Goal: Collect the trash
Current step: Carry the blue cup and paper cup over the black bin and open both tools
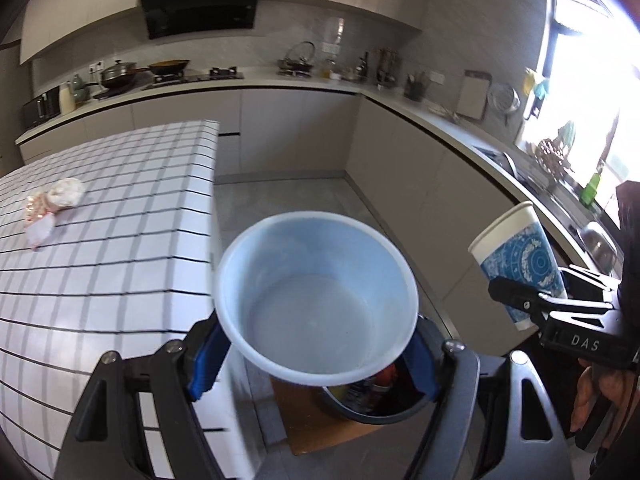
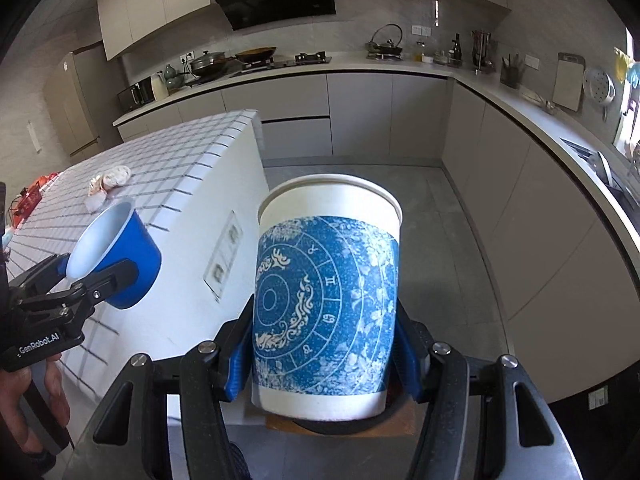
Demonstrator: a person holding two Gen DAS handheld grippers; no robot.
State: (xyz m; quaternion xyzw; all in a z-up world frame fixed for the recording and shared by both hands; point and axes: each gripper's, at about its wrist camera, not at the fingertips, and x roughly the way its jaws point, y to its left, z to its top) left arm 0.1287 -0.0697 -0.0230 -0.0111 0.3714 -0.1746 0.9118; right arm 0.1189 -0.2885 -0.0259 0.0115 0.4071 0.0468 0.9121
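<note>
The left gripper (image 1: pixel 316 364) is clenching a blue cup (image 1: pixel 316 292) and the right gripper (image 2: pixel 322 364) a patterned paper cup (image 2: pixel 326 300), both hanging over what is probably the bin (image 1: pixel 360 404). Crumpled wrappers (image 1: pixel 56 204) are still waiting on the tiled counter (image 1: pixel 120 264).

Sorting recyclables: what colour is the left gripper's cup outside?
Solid blue plastic cup, white inside; right wrist view shows it best.
</note>
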